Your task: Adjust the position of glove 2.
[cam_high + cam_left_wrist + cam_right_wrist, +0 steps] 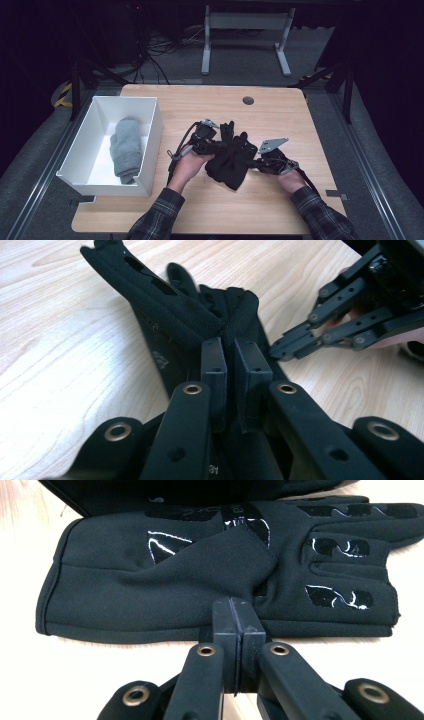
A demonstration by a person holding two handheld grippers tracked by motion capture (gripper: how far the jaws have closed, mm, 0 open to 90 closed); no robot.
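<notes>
Wooden table (280,107) carries a white box (152,145) holding a grey cloth (126,147). Left gripper (234,342) jaws pinch a fold of the black gloves (230,157) between them; right gripper (232,601) jaws clench the thumb flap just ahead.

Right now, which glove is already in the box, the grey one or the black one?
The grey glove: it lies inside the white box. The black glove is out on the table, pinched by both grippers.
</notes>
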